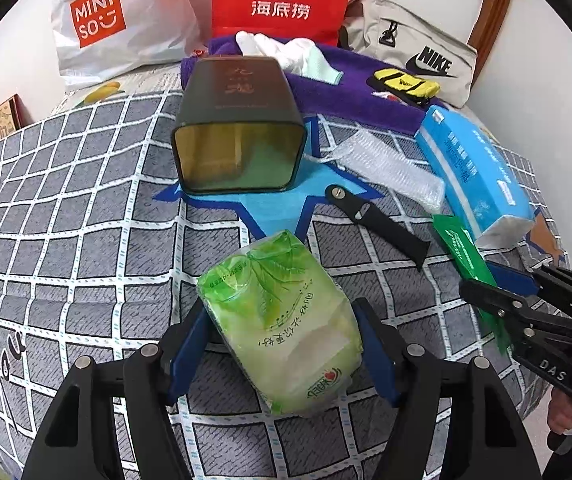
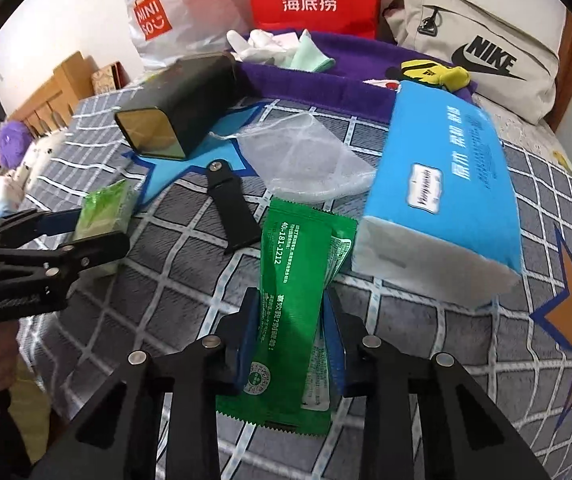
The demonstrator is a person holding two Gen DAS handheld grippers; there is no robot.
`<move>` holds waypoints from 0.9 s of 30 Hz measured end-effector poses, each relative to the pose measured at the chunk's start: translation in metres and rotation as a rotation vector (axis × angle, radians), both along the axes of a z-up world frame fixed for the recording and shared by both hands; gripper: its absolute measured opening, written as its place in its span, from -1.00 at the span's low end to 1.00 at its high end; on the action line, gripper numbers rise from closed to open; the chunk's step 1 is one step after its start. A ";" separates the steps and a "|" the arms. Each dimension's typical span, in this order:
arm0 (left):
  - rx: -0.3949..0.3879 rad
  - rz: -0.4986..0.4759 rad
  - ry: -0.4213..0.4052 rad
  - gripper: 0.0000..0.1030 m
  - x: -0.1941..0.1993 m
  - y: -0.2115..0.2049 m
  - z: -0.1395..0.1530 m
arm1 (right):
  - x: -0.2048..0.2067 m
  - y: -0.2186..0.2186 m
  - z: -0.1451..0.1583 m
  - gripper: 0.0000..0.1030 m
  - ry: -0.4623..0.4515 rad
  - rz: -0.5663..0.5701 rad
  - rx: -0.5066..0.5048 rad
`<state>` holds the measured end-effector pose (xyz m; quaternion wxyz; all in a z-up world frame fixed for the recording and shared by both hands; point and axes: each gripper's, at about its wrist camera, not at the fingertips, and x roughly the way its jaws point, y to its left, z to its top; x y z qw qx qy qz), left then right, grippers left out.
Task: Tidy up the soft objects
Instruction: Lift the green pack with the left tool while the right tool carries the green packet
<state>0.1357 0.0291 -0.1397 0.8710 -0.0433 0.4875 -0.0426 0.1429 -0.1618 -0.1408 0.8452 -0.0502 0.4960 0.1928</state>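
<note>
Left wrist view: left hand-held gripper [image 1: 280, 344] clamped on soft pale-green plastic-wrapped tissue pack [image 1: 282, 320], pack resting on grey checked bedspread [image 1: 66, 208] just before open dark rectangular tin [image 1: 238, 128] lying on its side. Right wrist view: right hand-held gripper [image 2: 290, 320] closed on flat dark-green foil sachet [image 2: 290, 300], blue pads pinching its middle, sachet lying on the bed beside blue-wrapped tissue block [image 2: 446, 184] and black strap piece [image 2: 232, 208]

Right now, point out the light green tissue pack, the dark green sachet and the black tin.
light green tissue pack [image 1: 286, 328], left wrist view, printed top face.
dark green sachet [image 2: 286, 300], right wrist view, printed middle.
black tin [image 1: 240, 156], left wrist view, open mouth.
</note>
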 end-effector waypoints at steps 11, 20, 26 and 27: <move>-0.016 0.002 -0.063 0.32 -0.007 -0.001 0.038 | -0.014 -0.011 0.036 -0.39 -0.045 0.021 0.064; -0.009 0.015 -0.104 0.32 -0.002 -0.002 0.067 | -0.006 -0.026 0.071 -0.39 -0.107 -0.003 0.086; -0.005 0.014 -0.123 0.32 0.009 -0.004 0.083 | 0.007 -0.040 0.090 -0.39 -0.148 -0.035 0.084; -0.004 0.015 -0.123 0.32 0.012 -0.004 0.085 | 0.011 -0.042 0.092 -0.39 -0.152 -0.040 0.083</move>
